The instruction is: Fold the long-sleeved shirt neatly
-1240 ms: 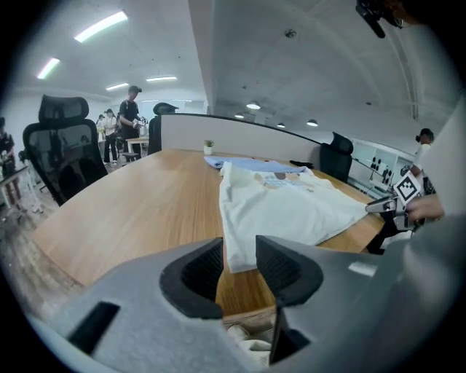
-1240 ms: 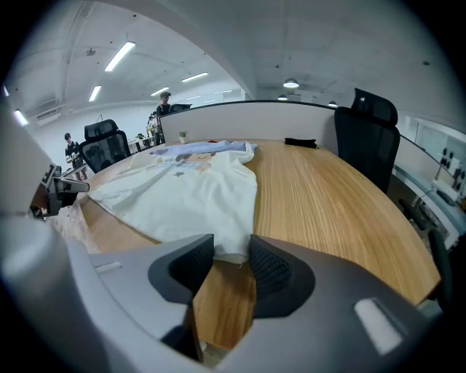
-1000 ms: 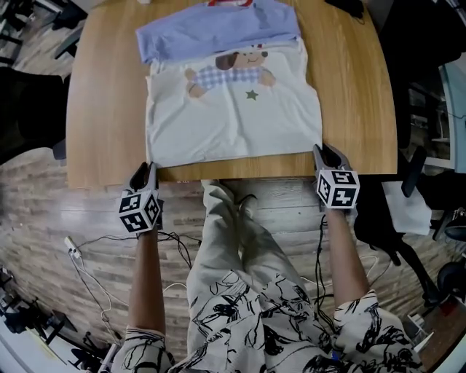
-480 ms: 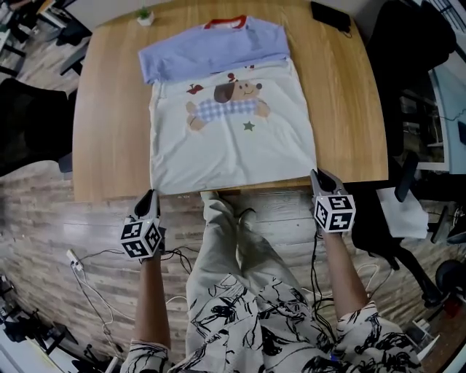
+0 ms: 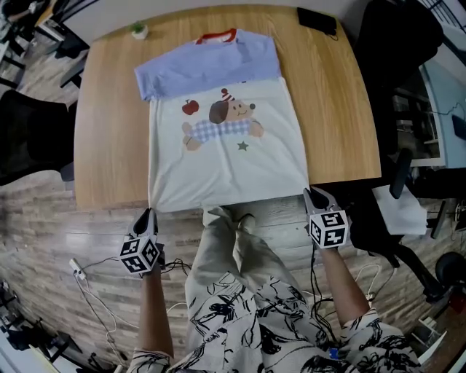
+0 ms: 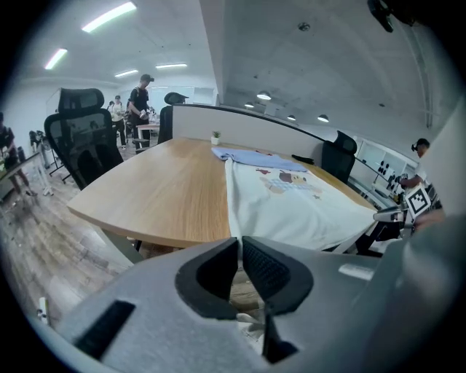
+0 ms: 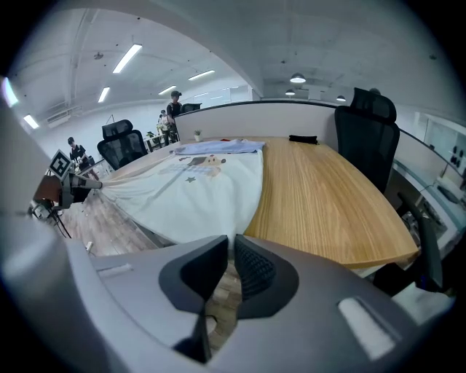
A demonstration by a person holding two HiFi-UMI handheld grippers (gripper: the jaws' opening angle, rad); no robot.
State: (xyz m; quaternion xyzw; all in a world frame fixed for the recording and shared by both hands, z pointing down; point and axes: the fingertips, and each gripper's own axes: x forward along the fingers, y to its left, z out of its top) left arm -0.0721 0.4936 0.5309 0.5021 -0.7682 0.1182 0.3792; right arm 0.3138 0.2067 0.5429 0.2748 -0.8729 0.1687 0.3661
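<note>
Starting at the far left, there's a black office chair point(image 5: 29, 127) parked beside the light wooden tabletop point(image 5: 109, 146), and a tiny green potted plant point(image 5: 138, 30) sits on the tabletop's far left corner. Just off the near edge, the left tool point(image 5: 149, 212) is clamped on the bottom left corner of the white long-sleeved shirt with blue sleeves and a cartoon dog print point(image 5: 226, 164). The left gripper view shows the fabric running straight in between the pressed-together pads. The shirt lies flat, print side up, down the middle of the tabletop. Its red collar is at the far side and both blue sleeves are folded across the chest in a band. The bottom hem reaches the near edge and is stretched between the two tools, above the person's beige trousers point(image 5: 233, 248). The right tool point(image 5: 310, 191) pinches the bottom right corner the same way, with its pads closed on the cloth. Further right, a flat black object point(image 5: 317, 20) lies near the tabletop's far right corner, well away from the shirt. A black chair base point(image 5: 408, 240) stands on the floor past the right tool.
</note>
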